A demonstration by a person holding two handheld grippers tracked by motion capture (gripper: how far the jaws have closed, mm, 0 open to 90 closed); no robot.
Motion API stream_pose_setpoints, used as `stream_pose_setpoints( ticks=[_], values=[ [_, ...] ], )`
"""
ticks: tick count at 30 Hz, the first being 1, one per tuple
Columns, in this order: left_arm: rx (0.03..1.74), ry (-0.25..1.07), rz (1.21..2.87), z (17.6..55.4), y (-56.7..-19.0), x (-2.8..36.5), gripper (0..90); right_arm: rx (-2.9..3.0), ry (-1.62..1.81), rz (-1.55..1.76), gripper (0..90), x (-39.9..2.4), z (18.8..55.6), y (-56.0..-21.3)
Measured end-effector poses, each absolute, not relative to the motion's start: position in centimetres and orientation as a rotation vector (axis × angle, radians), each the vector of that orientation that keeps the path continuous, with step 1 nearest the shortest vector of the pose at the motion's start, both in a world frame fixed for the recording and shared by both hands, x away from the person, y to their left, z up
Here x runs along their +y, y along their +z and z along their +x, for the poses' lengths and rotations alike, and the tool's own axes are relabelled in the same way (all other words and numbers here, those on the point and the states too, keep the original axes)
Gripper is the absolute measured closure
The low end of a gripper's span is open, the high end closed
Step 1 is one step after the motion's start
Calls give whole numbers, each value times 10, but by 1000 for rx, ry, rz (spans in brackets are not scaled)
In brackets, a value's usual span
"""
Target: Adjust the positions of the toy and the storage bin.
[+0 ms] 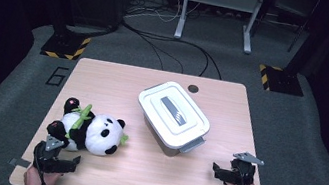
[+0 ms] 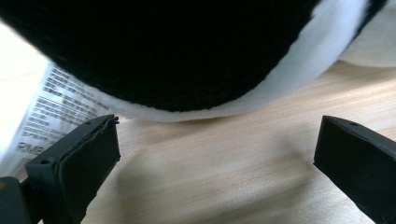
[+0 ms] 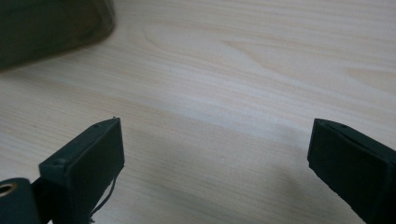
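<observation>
A black-and-white panda plush (image 1: pixel 89 131) with green bamboo on its chest lies on the left part of the wooden table (image 1: pixel 139 169). My left gripper (image 1: pixel 62 155) rests just in front of it at the near left edge, open. In the left gripper view the panda's black and white fur (image 2: pixel 177 51) and its printed label (image 2: pixel 56 105) sit right ahead of the left gripper (image 2: pixel 217 135), with only bare wood between the jaws. A white lidded plastic box (image 1: pixel 174 114) stands mid-table. My right gripper (image 1: pixel 230 168) lies open near the front right, in front of the box.
The box's dark corner (image 3: pixel 46 28) shows at the upper left of the right gripper view, beyond the empty right gripper (image 3: pixel 215 140). Behind the table are floor cables (image 1: pixel 170 48), a metal frame (image 1: pixel 219 10) and stands with yellow-black striped bases (image 1: pixel 63 48).
</observation>
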State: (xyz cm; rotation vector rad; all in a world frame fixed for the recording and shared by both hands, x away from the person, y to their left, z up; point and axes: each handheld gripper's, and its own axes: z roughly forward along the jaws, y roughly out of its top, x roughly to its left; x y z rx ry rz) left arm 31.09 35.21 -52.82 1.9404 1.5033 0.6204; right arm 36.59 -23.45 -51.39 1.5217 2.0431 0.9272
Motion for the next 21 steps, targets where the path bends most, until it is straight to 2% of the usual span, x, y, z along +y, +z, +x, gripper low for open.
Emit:
stream_pose_setpoints(
  ticks=[21],
  values=[
    [1484,630,1921,313,-532,355,0,2083,966,1416,34,-221,369,-474]
  ],
)
